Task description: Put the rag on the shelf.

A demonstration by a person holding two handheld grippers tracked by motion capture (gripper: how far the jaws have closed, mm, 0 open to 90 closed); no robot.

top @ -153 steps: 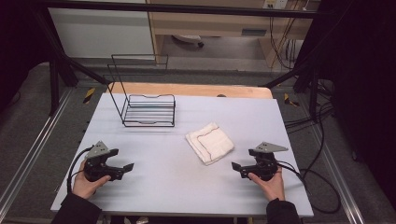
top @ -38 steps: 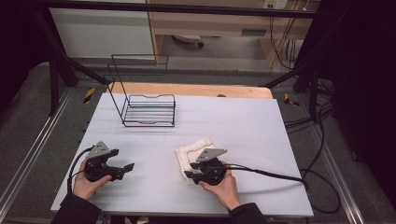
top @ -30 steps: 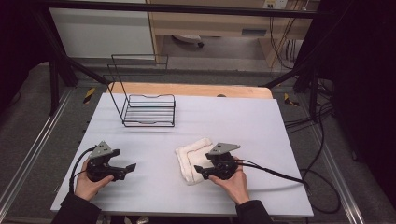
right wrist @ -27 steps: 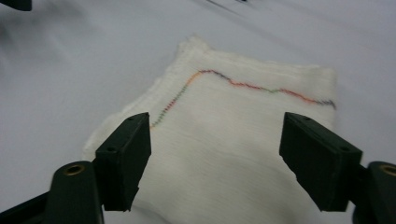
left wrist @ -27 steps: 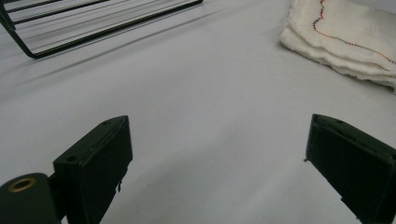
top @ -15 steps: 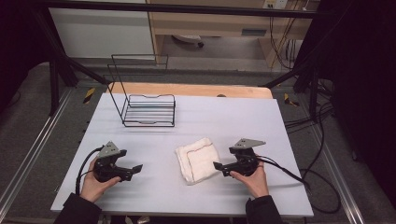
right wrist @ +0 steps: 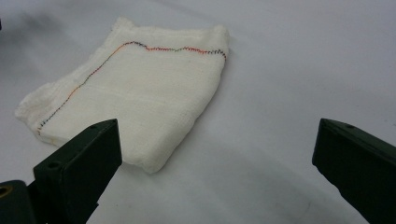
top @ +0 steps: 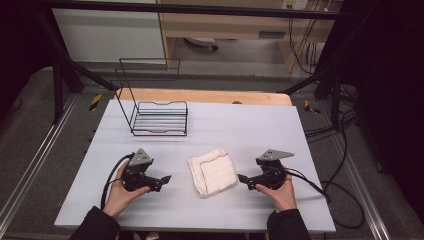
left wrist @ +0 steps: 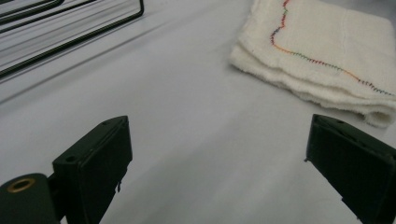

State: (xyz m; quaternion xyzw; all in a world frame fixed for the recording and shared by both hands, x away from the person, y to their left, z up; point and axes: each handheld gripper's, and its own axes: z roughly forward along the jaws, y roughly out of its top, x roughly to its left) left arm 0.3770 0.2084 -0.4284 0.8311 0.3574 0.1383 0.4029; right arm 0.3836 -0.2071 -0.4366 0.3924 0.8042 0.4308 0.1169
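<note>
Folded towel (top: 212,172) lies near-centre on table (top: 240,125), between both hand-held grippers. Right hand-held gripper (top: 243,178) jaws just opened wide, empty; left hand-held gripper (top: 166,178) spread, empty. Step, likely: approach towel. Next: pinch an edge.

The right gripper (top: 243,178) is being drawn back from the folded cloth (top: 212,171) toward the right side of the table (top: 260,120); its jaws have just been opening, and nothing is being held between them. The cloth is being left lying nearer the table's front and centre than at the start. The left gripper (top: 165,179) is being brought closer to the cloth's left edge.
</note>
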